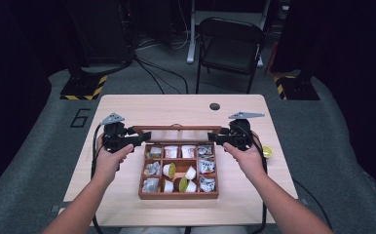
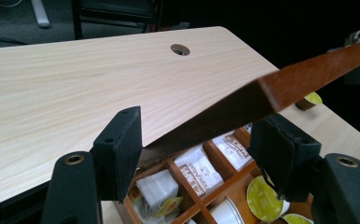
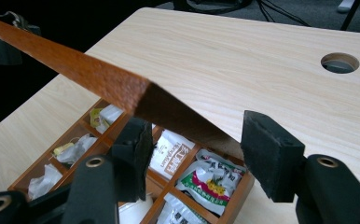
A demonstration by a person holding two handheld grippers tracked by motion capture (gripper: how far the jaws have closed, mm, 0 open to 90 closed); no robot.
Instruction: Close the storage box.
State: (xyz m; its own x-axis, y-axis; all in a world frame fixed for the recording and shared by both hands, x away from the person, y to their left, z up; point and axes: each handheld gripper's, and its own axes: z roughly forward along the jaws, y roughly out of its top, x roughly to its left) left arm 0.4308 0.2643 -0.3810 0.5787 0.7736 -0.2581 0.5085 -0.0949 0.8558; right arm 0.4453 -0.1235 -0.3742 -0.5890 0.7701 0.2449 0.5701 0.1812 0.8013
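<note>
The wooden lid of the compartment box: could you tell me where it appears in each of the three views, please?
High view: the lid stands raised along the box's far edge, between the two grippers.
Left gripper view: its edge runs from centre to upper right, above the fingers.
Right gripper view: its edge runs from upper left to centre.
Shared landmark: the round hole in the table.

Beyond my worktop stands a black folding chair (cables trail across the grey floor beside it).
</note>
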